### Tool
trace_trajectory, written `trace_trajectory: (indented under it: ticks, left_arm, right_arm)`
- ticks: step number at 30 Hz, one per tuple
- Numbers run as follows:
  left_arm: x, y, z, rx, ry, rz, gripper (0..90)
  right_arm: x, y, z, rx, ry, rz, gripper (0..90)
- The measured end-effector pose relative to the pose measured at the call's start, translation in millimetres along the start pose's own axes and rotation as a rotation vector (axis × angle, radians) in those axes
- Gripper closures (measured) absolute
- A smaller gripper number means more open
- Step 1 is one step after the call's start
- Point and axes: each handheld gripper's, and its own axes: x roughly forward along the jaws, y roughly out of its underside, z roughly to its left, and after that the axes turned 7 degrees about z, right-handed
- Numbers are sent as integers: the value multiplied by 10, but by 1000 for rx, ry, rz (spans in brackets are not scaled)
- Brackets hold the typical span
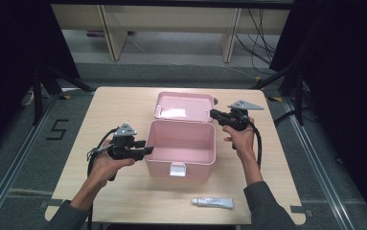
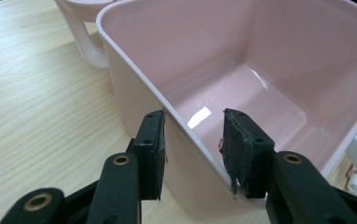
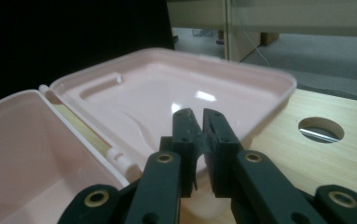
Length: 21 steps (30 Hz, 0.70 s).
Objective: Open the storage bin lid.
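**Box open, lid laid back**

L gripper (image 2: 192, 149) straddling near-left wall of pink box (image 1: 181, 163) mid-table, jaws apart, pads not seen pressing. R gripper (image 3: 199, 140) nearly shut on edge of lid (image 3: 176, 93), hinged flat behind box. Lid just ahead of R jaws, long axis across table. Tube (image 1: 212, 202) nearer R hand, untouched.

A pale pink plastic box (image 1: 181, 148) sits open on a light wood-grain table (image 1: 114, 103), its matching pink lid (image 1: 183, 106) folded back on the far side and a white latch (image 1: 177, 169) on its near wall. Both grippers, left (image 1: 147, 150) and right (image 1: 213, 114), are black with grey plates. A white tube (image 1: 212, 202) with dark print lies at near right.
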Motion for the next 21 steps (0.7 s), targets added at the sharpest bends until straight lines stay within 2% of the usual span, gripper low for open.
trace_trajectory:
  ticks: [3,4,5,7,8,10,11,12,15,16,17,19,21]
  left_arm:
    - [1,2,-6,-9,-6,-1,591]
    - [4,2,-2,-6,-1,1,590]
    - [-1,3,-6,-8,-4,2,591]
    - [-7,7,-12,-7,4,1,589]
    - [-10,8,-16,-5,3,2,590]
    - [-14,10,-25,-4,5,0,586]
    - [-22,15,-34,-7,12,7,585]
    - [-16,18,-46,-16,12,-5,583]
    - [-31,21,-62,-6,6,7,580]
    - [-33,20,-59,0,13,11,579]
    - [-33,22,-66,-1,7,7,577]
    - [-35,25,-76,-3,13,3,575]
    - [-40,28,-78,4,11,5,572]
  right_arm:
    - [-66,-24,32,-27,2,-26,831]
    - [-99,-36,72,-3,-5,-20,829]
    - [-129,-49,92,-6,-4,-24,827]
    - [-176,-70,104,-40,-3,-38,818]
    - [-209,-72,114,-50,16,-40,815]
    - [-260,-68,140,-46,5,-36,787]
    - [-304,-55,170,-10,30,-22,770]
    - [-354,-45,193,6,40,-10,756]
    - [-530,1,242,-23,48,-7,721]
    - [-572,26,261,-13,41,-14,701]
    - [-623,41,273,-5,41,5,691]
    - [-741,62,267,-37,54,-1,672]
    - [-832,86,288,-8,35,8,644]
